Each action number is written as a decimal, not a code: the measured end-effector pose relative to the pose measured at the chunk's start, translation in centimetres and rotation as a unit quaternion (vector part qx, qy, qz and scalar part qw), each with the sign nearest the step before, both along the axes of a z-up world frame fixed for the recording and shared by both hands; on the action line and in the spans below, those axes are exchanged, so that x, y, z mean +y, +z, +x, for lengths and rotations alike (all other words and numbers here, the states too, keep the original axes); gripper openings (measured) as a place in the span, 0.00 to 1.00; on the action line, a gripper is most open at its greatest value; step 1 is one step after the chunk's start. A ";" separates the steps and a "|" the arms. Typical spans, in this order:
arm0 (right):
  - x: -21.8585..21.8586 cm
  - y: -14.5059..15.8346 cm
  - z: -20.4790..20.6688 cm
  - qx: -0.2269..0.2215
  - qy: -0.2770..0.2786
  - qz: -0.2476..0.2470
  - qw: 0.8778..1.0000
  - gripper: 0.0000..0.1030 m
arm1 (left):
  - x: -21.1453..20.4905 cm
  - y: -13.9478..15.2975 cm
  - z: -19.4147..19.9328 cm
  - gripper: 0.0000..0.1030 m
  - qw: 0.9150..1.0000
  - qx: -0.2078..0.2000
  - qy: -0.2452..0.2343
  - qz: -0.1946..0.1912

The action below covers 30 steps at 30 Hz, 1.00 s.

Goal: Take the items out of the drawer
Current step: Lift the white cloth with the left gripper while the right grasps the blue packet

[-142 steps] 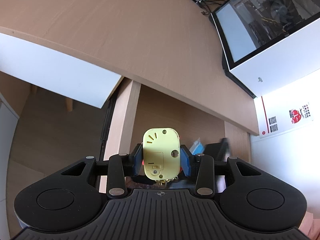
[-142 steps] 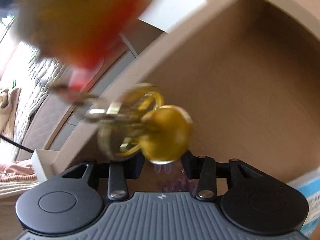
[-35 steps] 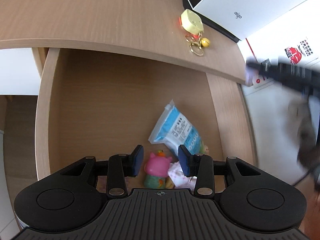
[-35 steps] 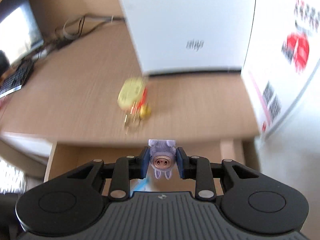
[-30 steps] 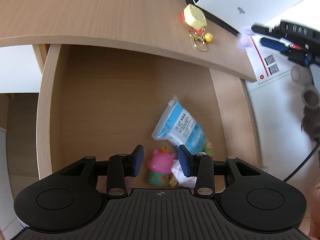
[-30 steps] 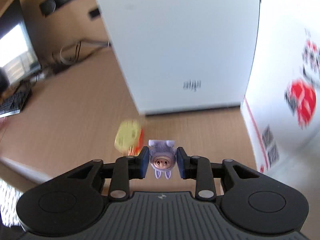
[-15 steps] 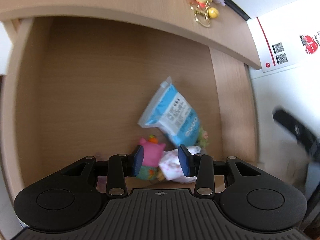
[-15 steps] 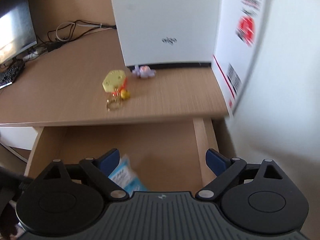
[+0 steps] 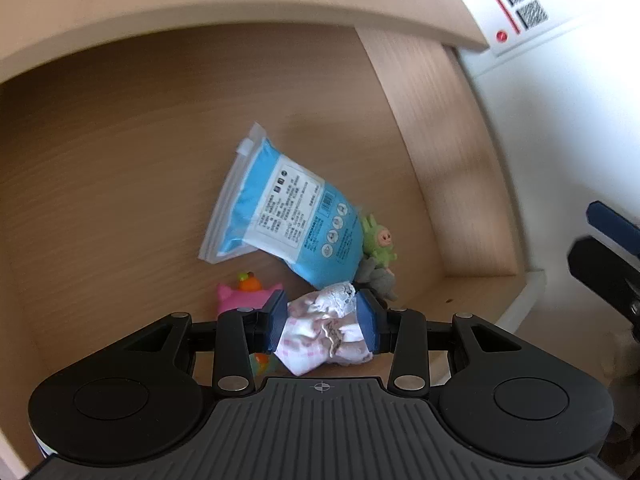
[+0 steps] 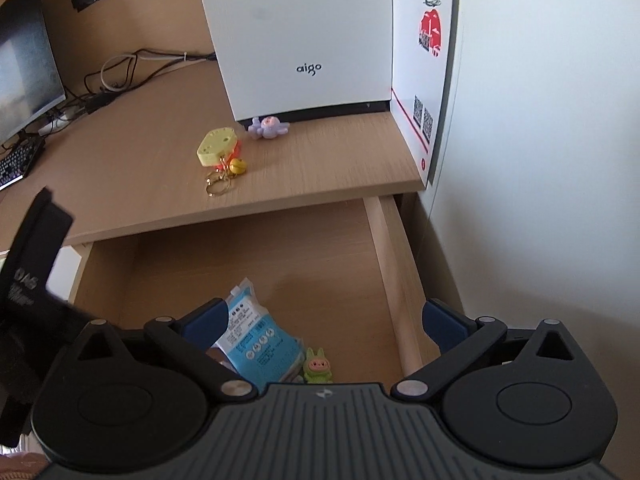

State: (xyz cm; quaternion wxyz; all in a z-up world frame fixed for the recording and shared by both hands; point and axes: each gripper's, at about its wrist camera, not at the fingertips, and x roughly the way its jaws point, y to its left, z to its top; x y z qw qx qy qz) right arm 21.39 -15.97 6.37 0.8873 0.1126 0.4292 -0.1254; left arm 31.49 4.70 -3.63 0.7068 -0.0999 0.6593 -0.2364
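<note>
Left wrist view puts me low inside the open drawer (image 9: 460,160), and my left gripper (image 9: 323,322) has its two blue pads pressed on each side of a small white and pink cloth bundle (image 9: 324,332) with a lace edge, so I think it is holding it. I judge the step in hand is grabbing this bundle, and the next move is to lift it straight up, clear of the drawer's front edge, and carry it to the desk top (image 10: 320,168). Just beside the bundle lie a pink toy (image 9: 246,296) with an orange bit on top, a blue packet (image 9: 288,212), a little green bunny figure (image 9: 378,240) and something grey under it that I cannot make out. Right wrist view is higher and shows what the low one cannot: a yellow keychain (image 10: 218,148) with a gold bell and a purple pig toy (image 10: 269,128) already out on the desk, near a white box (image 10: 300,36). My right gripper (image 10: 324,316) is spread wide and empty above the drawer, over the blue packet. The bundle is hidden in this view.
</note>
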 end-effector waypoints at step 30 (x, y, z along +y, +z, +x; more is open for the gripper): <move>6.1 -12.1 11.7 0.170 0.204 -0.004 0.964 0.99 | 13.4 7.1 -5.7 0.14 0.977 -0.060 0.196 -0.061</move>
